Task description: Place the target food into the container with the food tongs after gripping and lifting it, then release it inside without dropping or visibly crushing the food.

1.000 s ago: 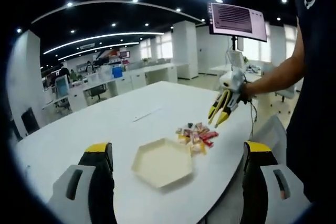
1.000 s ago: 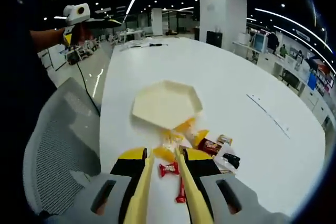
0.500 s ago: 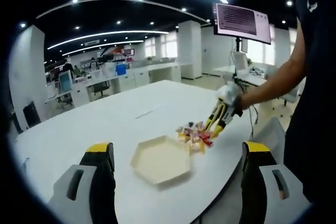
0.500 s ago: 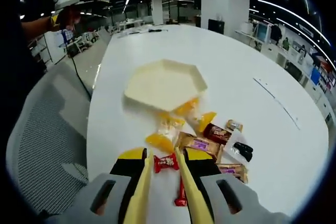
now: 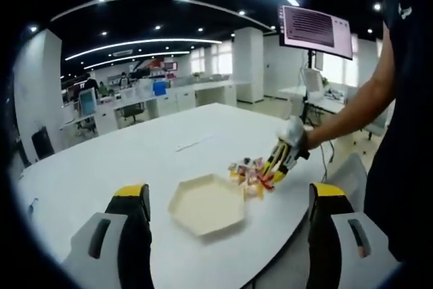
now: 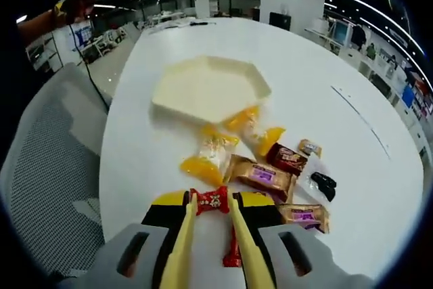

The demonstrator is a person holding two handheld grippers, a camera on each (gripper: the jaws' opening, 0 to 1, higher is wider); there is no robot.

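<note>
The right gripper [image 6: 212, 202] has come down lower toward the white round-edged table [image 6: 318, 52] than it was a moment ago, and the pile of wrapped snacks now looks bigger and closer in the right gripper view. Its two yellow tongs now sit on each side of a small red wrapped candy [image 6: 210, 199], at about 6 o'clock in that view. The tongs are close together and seem to touch the candy, but I cannot tell if they are squeezing it yet. The candy lies on the table, so it is not lifted. The cream six-sided tray [image 6: 207, 86] is the container, and it sits farther away at 12 o'clock from the candy, with nothing in it. Between them lie an orange and clear wrapped sweet [image 6: 209, 156] and a long brown snack bar [image 6: 261, 175]. In the left gripper view, the right gripper [image 5: 277, 167] dips into the pile at about 3 o'clock of the tray [image 5: 206, 204]. The left gripper [image 5: 226, 235] hangs high above the table with its jaws wide apart, holding nothing. I think the pinch comes next, and it should be soft.
</note>
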